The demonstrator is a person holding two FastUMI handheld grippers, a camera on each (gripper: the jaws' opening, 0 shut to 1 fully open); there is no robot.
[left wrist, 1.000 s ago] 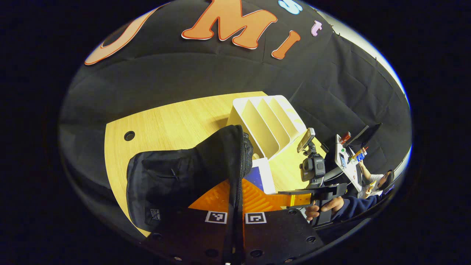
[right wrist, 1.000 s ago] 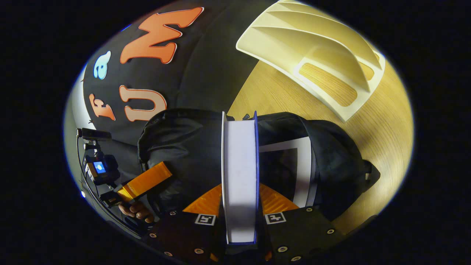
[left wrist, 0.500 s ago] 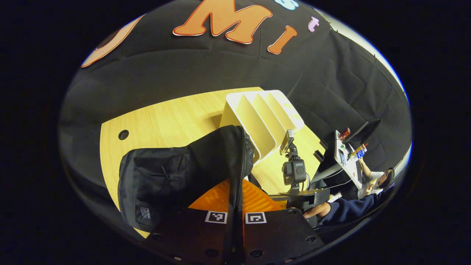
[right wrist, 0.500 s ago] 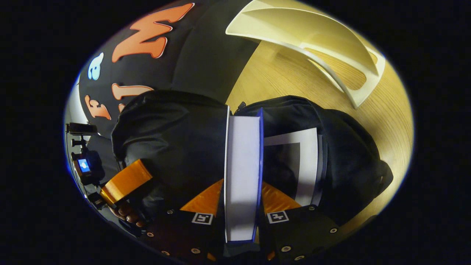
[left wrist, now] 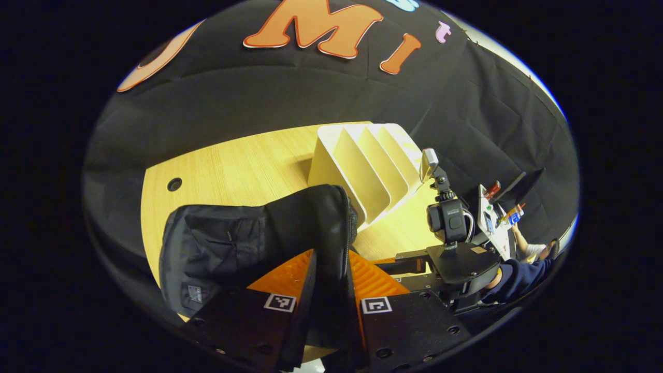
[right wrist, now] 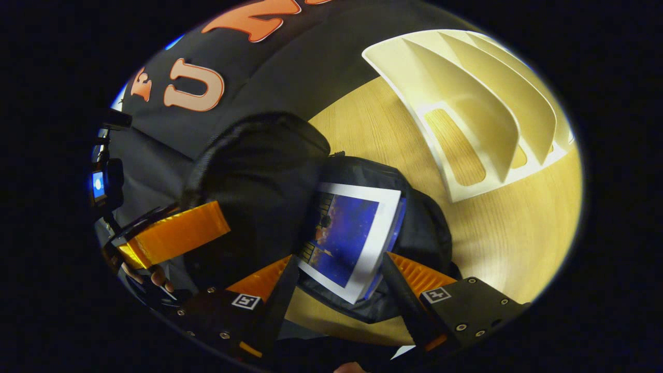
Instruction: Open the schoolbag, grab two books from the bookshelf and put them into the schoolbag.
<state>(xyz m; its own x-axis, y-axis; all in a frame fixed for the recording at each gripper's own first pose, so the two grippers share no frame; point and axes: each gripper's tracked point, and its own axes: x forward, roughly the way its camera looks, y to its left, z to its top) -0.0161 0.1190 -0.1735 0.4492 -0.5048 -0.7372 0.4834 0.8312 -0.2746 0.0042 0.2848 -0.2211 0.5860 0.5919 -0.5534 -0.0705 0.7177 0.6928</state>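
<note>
- Half a second ago the right gripper (right wrist: 336, 290) pinched the book (right wrist: 348, 239); now its fingers are spread apart and the book lies inside the schoolbag (right wrist: 269, 171).
- Left gripper view: the left gripper (left wrist: 326, 290) has its fingers on both sides of the soft bag flap (left wrist: 331, 217), holding it up. The bookshelf (left wrist: 362, 168) stands behind on the table (left wrist: 233, 166).
- Right gripper view: the book looks stiff and a bit heavy. The bag is floppy, so I think its edge is the best place to hold.

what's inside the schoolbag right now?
In the right gripper view, a blue-covered book with a white border lies in the open schoolbag. A second book's edge seems to sit beneath it; anything deeper is covered.
</note>
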